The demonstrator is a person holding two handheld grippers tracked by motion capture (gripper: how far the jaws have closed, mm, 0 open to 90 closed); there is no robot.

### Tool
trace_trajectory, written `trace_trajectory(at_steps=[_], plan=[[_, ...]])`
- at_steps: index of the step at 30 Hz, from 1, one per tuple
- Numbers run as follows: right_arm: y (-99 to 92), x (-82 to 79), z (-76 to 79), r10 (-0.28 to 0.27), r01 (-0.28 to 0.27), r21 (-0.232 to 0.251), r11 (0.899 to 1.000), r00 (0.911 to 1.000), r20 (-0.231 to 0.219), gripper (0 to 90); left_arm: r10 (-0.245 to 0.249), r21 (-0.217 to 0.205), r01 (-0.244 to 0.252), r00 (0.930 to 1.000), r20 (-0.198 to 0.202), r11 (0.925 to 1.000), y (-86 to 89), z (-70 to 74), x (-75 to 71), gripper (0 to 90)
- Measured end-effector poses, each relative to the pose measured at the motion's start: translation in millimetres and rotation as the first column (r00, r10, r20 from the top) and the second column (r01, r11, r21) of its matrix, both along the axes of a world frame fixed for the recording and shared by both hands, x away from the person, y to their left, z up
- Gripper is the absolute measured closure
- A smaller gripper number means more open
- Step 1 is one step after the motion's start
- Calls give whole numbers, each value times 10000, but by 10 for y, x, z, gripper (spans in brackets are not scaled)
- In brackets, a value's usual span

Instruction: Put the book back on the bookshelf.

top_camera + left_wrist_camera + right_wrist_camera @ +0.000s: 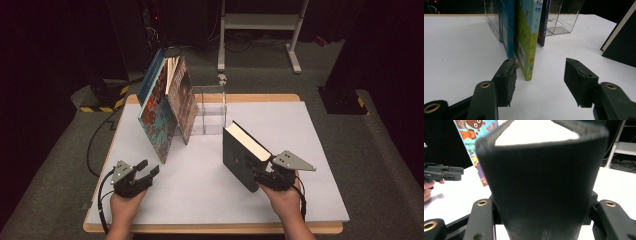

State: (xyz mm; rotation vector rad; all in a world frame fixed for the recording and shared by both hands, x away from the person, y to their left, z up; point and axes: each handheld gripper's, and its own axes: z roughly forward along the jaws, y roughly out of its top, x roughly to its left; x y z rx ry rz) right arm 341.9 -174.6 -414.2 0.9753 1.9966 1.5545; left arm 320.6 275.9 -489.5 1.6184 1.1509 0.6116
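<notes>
On the counter (200, 190), right tongs (260, 172) clasp the black book (240, 155) by its spine; likely heavy, stiff, slick-covered; left tongs (145, 172) gape empty.

Chinese characters, among them 礼 and 物, stand on the cover of the green picture book (527, 37), above its barcode. The character 世 shows on the cartoon-printed book cover (477, 135). The black book (242, 152) bears no legible text.
</notes>
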Motion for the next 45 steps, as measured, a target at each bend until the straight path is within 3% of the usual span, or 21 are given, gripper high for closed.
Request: trace_trajectory(at_steps=[6, 11, 17, 22, 24, 27, 31, 33, 39, 40, 45], plan=[[16, 52, 22, 73, -74, 89, 9999, 9999, 91, 460, -95, -130, 95, 9999, 37, 9999, 0, 6, -3, 434], [20, 104, 34, 13, -1, 480, 9988, 9997, -259, 466, -186, -152, 186, 9998, -20, 9997, -6, -4, 7, 434], [87, 102, 102, -58, 55, -315, 9995, 9999, -99, 510, -244, -240, 242, 9997, -63, 9994, -6, -14, 27, 434], [136, 94, 136, -263, 261, -624, 9977, 9996, -33, 528, -257, -454, 253, 9996, -73, 9986, -6, -12, 35, 435], [250, 125, 223, -289, 294, -1082, 9937, 9996, 56, 534, -297, -802, 296, 9996, 0, 9963, 5, 14, 33, 435], [347, 170, 304, -318, 324, -1178, 9925, 9995, 71, 534, -338, -713, 346, 9994, 122, 9969, 15, 46, 21, 433], [491, 291, 446, -651, 661, -970, 9931, 9978, 137, 534, -340, -1012, 361, 9992, 221, 9942, 59, 65, 10, 432], [602, 395, 496, -872, 888, -953, 9915, 9960, 207, 534, -379, -959, 402, 9989, 263, 9946, 71, 66, 18, 432], [855, 685, 493, -1502, 1505, -745, 9858, 9886, 90, 534, -451, -1081, 473, 9987, 226, 9930, 97, 51, 27, 431], [949, 796, 472, -1728, 1732, -765, 9819, 9849, 121, 533, -484, -1170, 508, 9986, 228, 9918, 109, 50, 29, 431], [1107, 1035, 426, -2172, 2182, -1007, 9707, 9759, 216, 533, -512, -1422, 548, 9983, 286, 9883, 122, 63, 31, 430]])
